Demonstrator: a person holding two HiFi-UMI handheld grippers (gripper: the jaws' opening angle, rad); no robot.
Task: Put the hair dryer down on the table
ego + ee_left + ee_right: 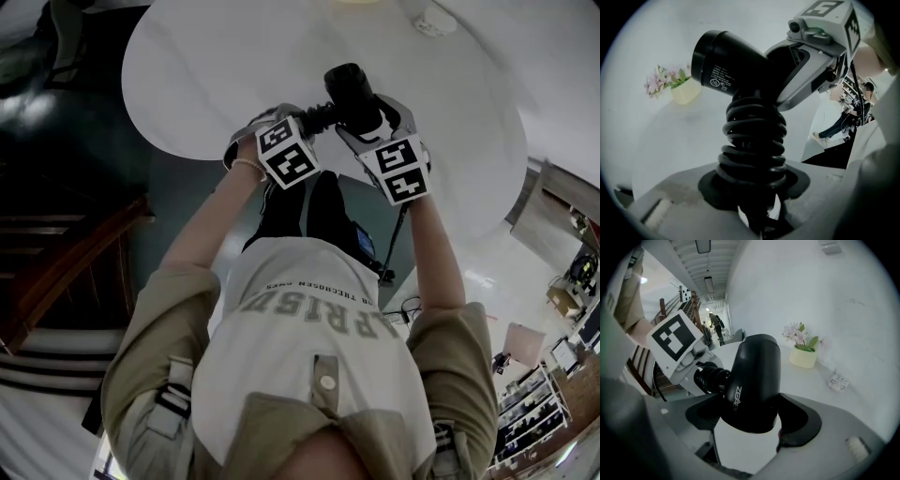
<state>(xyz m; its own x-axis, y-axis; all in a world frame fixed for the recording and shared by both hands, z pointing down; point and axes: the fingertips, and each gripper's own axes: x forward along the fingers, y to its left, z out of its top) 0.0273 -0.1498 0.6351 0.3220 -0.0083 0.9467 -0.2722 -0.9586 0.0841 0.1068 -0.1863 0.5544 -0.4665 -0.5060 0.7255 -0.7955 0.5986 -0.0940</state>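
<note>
A black hair dryer (pixel 352 94) hangs above the round white table (pixel 216 66), held between both grippers. In the left gripper view its handle, wrapped in a coiled black cord (pixel 752 140), stands between the jaws of my left gripper (pixel 752 187), and the pads close around the coil. The barrel (pixel 726 70) points up and to the left. In the right gripper view the barrel (pixel 754 380) fills the gap of my right gripper (pixel 750 420), whose pads touch it on both sides. In the head view the left gripper (pixel 309 122) and the right gripper (pixel 375 127) meet at the dryer.
A small pale pot of pink flowers (pixel 804 355) stands on the table beyond the dryer, and it also shows in the left gripper view (pixel 684 91). A little white object (pixel 838 380) lies near it. Wooden stairs (pixel 56 272) are at the left, and shelves (pixel 534 412) are at the lower right.
</note>
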